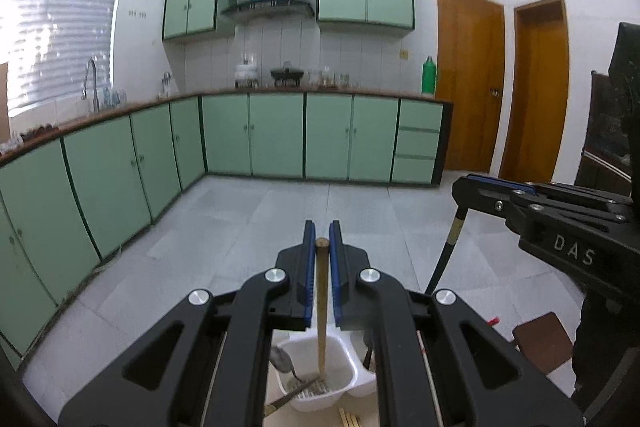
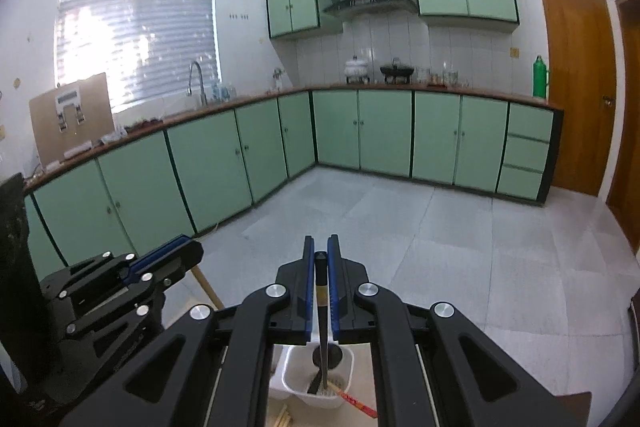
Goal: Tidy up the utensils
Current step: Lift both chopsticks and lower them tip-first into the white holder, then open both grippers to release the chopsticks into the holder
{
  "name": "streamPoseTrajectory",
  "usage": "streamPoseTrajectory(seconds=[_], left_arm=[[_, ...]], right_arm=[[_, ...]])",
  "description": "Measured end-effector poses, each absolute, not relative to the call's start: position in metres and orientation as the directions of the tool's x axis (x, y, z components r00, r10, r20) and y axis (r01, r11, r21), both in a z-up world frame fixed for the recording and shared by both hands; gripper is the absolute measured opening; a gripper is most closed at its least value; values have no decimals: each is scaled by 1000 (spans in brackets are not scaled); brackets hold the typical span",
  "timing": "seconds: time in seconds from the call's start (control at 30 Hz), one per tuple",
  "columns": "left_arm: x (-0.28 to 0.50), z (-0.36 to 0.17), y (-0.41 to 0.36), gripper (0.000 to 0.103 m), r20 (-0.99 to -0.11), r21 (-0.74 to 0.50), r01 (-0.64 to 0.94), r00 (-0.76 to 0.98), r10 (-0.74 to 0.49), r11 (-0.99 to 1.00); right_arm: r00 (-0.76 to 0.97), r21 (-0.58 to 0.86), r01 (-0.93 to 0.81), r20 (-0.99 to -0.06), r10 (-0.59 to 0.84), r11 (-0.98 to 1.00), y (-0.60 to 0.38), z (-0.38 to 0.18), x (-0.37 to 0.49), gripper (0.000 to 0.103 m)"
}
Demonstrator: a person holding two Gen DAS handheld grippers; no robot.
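My left gripper [image 1: 322,241] is shut on a wooden chopstick [image 1: 322,307] that hangs upright with its tip in the left compartment of the white utensil holder [image 1: 352,371], beside a metal spoon [image 1: 282,361]. My right gripper [image 2: 320,255] is shut on a black chopstick [image 2: 322,323] whose tip stands in the holder's right compartment [image 2: 290,371], next to a red-tipped chopstick [image 2: 356,403]. The right gripper also shows at the right of the left wrist view [image 1: 480,187], and the left gripper shows at the left of the right wrist view [image 2: 176,253].
Loose wooden chopsticks [image 1: 348,419] lie on the table in front of the holder. A brown block [image 1: 542,341] sits to the right. Green cabinets [image 1: 276,135] and the tiled floor [image 1: 248,227] lie beyond the table edge.
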State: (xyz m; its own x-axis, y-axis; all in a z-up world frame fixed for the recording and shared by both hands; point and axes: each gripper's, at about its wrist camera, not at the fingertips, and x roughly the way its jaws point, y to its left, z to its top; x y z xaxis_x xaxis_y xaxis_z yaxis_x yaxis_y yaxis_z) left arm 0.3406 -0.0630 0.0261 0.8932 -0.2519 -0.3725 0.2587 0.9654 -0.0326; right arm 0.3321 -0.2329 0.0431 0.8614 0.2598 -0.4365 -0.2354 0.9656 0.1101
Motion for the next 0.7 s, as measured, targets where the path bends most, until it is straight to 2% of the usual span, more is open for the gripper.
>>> streamPoseTrajectory(seconds=[0.1, 0.27, 0.33, 0.7], left_arm=[[342, 18, -59, 8, -394, -28, 258, 885, -248, 966], [327, 20, -51, 20, -392, -21, 256, 887, -243, 967], [320, 23, -47, 30, -384, -19, 253, 891, -241, 967], [232, 13, -22, 67, -362, -44, 224, 905, -225, 974]], right_arm=[[845, 123, -226, -469, 258, 966, -239, 29, 334, 9], [854, 149, -196, -459, 244, 969, -256, 29, 320, 24], [867, 151, -178, -443, 228, 972, -264, 31, 308, 42], [910, 142, -125, -379, 171, 982, -286, 21, 213, 80]])
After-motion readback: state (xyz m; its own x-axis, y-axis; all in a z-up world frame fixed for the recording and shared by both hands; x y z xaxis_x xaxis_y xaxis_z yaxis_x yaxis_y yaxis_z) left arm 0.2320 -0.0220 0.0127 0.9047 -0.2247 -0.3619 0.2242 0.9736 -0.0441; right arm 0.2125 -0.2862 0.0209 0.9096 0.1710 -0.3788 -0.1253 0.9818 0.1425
